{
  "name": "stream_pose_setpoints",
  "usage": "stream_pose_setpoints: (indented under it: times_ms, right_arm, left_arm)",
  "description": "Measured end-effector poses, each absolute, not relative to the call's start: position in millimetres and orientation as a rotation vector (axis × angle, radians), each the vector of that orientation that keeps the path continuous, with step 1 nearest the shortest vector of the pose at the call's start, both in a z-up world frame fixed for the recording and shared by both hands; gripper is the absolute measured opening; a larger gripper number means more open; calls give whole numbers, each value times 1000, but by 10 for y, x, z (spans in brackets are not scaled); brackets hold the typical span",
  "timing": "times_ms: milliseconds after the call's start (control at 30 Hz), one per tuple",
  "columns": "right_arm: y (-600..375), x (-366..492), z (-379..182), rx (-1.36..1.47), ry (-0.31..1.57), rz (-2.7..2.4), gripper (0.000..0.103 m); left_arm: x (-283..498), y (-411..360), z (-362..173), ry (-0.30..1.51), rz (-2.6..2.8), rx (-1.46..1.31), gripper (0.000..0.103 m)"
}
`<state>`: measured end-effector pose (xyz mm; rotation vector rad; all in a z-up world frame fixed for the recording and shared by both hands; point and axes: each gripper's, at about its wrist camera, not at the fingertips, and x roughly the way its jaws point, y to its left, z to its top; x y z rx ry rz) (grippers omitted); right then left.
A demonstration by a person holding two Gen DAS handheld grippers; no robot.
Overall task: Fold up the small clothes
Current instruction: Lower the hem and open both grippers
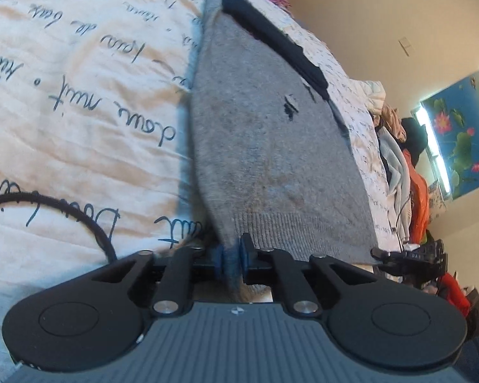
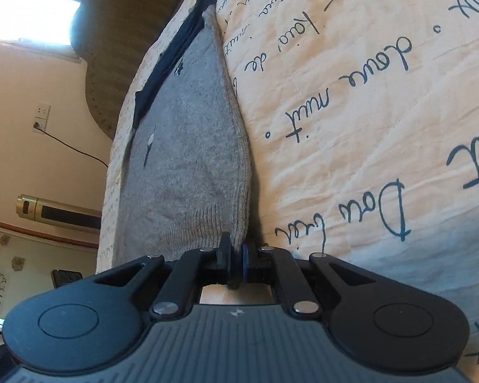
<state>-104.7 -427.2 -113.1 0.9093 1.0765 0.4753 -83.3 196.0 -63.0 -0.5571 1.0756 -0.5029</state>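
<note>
My left claw [image 1: 232,260] is clamped on one ribbed corner of the grey sweater [image 1: 271,146], which lies flat on the bed [image 1: 79,95]. My right claw [image 2: 236,263] pinches the other corner. Both bites look thin; if I lift unevenly, a corner could slip out, or the dark collar [image 1: 271,35] end could bunch.

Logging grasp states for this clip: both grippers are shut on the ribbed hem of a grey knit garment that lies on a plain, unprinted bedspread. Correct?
Not quite. The bedspread is not plain: dark handwritten script is printed all over it, clearest in the right wrist view. The rest holds: the left gripper and the right gripper are each shut on the ribbed hem of the grey knit garment.
</note>
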Motion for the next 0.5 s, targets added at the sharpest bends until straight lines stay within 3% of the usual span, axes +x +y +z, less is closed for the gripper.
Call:
stream_pose_setpoints:
  times_ms: [33, 67, 167, 233, 300, 333, 367, 500]
  right_arm:
    - [-4311, -1055, -1097, 909, 1066, 465, 12]
    - [-4354, -1053, -1047, 907, 1048, 451, 21]
    - [-4459, -961, -785, 830, 953, 340, 52]
    - [-4342, -751, -538, 683, 880, 265, 54]
    - [-4043, -465, -343, 534, 808, 252, 54]
    - [-3850, -300, -280, 474, 769, 270, 54]
    - [-3615, -100, -252, 436, 748, 284, 54]
    - [-2847, 679, -340, 378, 753, 329, 53]
  left_arm:
    - [-824, 1965, -570, 1069, -504, -532, 26]
    - [-813, 1976, -498, 1052, -489, -500, 33]
    - [-765, 1958, -142, 909, -357, -336, 35]
    - [-648, 1782, 111, 773, -287, -199, 36]
    - [-495, 1459, 241, 629, -233, -102, 51]
    - [-379, 1241, 243, 574, -196, -80, 69]
    - [-256, 1060, 202, 556, -176, -77, 76]
    - [327, 328, -128, 614, -170, -10, 71]
